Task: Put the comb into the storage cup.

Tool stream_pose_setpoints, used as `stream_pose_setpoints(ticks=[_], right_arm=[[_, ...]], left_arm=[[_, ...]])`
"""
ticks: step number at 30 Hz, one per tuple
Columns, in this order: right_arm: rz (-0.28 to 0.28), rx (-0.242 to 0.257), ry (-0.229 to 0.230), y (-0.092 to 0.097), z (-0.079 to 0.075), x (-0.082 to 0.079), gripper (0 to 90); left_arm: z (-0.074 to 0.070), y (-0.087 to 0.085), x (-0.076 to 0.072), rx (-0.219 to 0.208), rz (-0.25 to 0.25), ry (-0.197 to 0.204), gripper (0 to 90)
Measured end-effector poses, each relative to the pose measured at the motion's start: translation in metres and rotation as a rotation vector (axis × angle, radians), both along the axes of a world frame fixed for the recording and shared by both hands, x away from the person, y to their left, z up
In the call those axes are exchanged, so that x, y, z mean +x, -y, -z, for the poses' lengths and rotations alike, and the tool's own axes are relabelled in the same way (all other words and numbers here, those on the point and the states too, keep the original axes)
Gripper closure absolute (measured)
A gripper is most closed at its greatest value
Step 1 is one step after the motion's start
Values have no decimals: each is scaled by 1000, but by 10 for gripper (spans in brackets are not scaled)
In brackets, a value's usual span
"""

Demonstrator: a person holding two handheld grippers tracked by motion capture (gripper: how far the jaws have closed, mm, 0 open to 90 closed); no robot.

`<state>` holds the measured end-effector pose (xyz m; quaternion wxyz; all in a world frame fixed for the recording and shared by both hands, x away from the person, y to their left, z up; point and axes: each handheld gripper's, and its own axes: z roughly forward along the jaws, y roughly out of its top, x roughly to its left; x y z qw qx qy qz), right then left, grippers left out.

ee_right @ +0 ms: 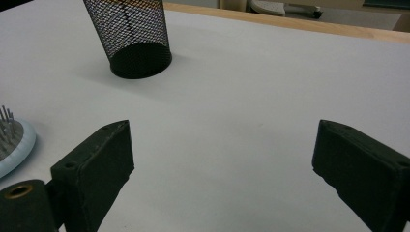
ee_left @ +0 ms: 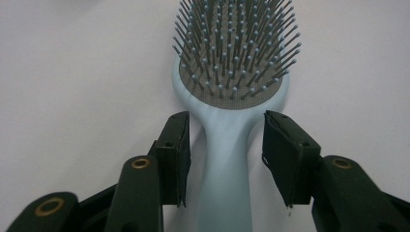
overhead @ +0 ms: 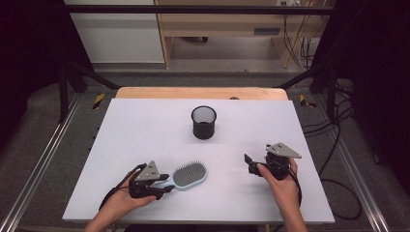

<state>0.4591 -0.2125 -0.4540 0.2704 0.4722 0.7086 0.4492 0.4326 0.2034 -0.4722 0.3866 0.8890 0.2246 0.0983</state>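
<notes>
Left hand-held gripper (ee_left: 226, 159) straddling hairbrush (ee_left: 232, 96) handle, untouched

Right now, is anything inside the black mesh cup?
The black mesh cup stands upright on the white table. From above, its inside looks dark, with nothing poking out. The bottom is in shadow, so a small item there can't be ruled out.

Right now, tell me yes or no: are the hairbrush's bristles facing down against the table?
No: in the left gripper view the hairbrush lies on its back on the white table, bristles pointing up.
</notes>
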Motion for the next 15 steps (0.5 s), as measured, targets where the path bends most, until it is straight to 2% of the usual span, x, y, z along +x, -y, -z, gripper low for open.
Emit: stream_pose_setpoints(ticks=[5,15], right_arm=[[1,0,-2,0,0,0,78],[0,-2,-4,0,0,0,79]], left_arm=[[0,2,0,14,15,-1,575],[2,4,2,38,21,-8,595]])
